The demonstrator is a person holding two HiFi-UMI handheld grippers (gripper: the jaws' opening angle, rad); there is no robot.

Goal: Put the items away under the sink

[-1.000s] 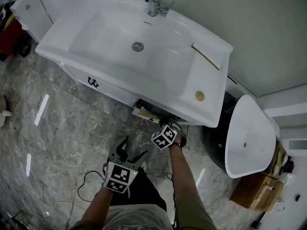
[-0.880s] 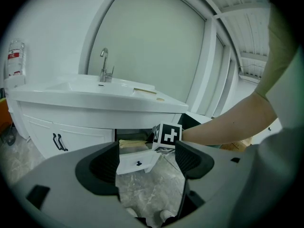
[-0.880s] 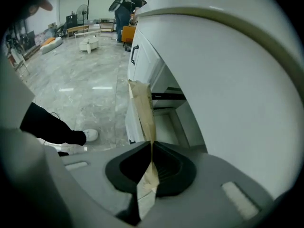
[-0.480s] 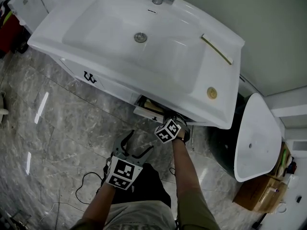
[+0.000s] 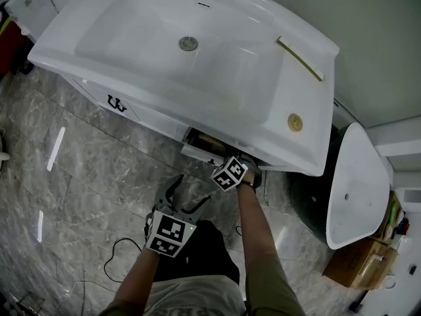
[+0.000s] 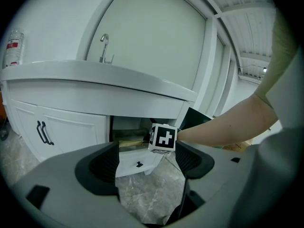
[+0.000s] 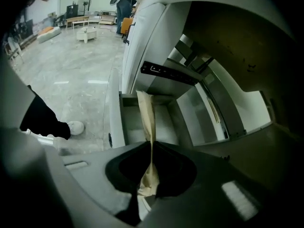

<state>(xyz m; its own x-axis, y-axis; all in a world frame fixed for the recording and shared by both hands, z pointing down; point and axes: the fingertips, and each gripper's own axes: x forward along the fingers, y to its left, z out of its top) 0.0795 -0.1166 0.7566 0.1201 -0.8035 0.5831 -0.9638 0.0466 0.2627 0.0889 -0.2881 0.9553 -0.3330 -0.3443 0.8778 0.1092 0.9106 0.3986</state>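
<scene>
Head view: the right gripper [image 5: 235, 166] is being held at the open drawer [image 5: 197, 151] beneath the sink [image 5: 217, 64], while the left gripper [image 5: 184, 199] is being held near the drawer's front, above the floor. Left gripper view: its jaws are being held wide apart, nothing standing between them, and the drawer is being framed beyond. Right gripper view: the jaws are being pressed together on one end of a tan sheet [image 7: 146, 113] that is being dangled over the drawer's inside. The sheet is being judged light, limp and easily creased, and best pinched by an edge.

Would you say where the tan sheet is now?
Right gripper view: the tan sheet is pinched in the right gripper, over the open drawer under the sink.
</scene>
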